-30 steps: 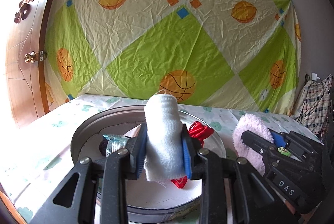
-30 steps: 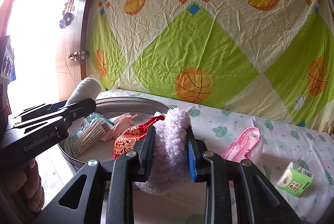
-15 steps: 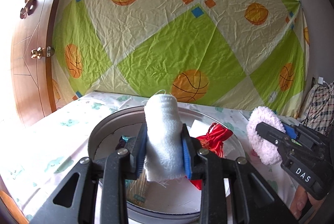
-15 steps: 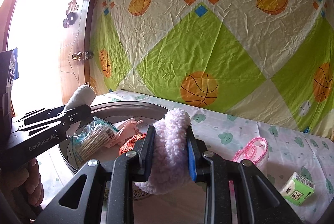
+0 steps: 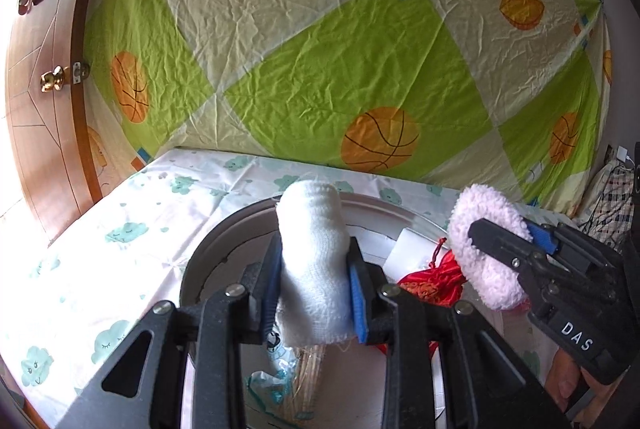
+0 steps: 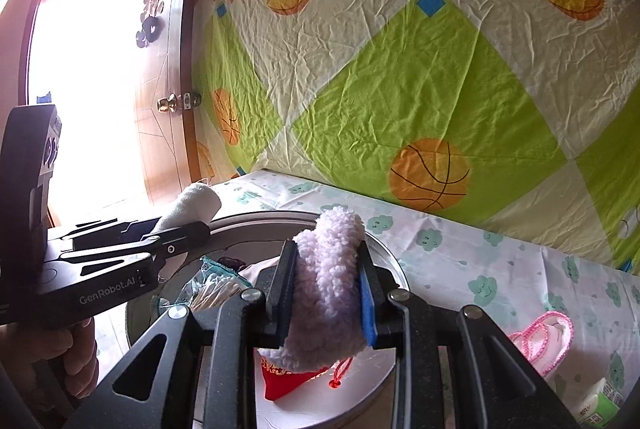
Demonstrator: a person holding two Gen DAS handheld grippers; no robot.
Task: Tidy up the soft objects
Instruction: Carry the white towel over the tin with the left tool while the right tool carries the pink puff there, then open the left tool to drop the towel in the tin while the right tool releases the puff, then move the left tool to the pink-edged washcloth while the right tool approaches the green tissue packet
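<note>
Both your tongs are clamped: left tongs marked "GenRobot.AI" on white towel roll, right tongs marked "DAS" on fluffy pink sock.

Left gripper: jaws clamp white rolled cloth
Right gripper: jaws clamp fluffy pad
Below: round tray, red pouch

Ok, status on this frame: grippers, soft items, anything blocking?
Left gripper clamped on white knitted sock. Right gripper clamped on fluffy pale-pink sock. Both above round grey bin. Nothing blocking.
</note>
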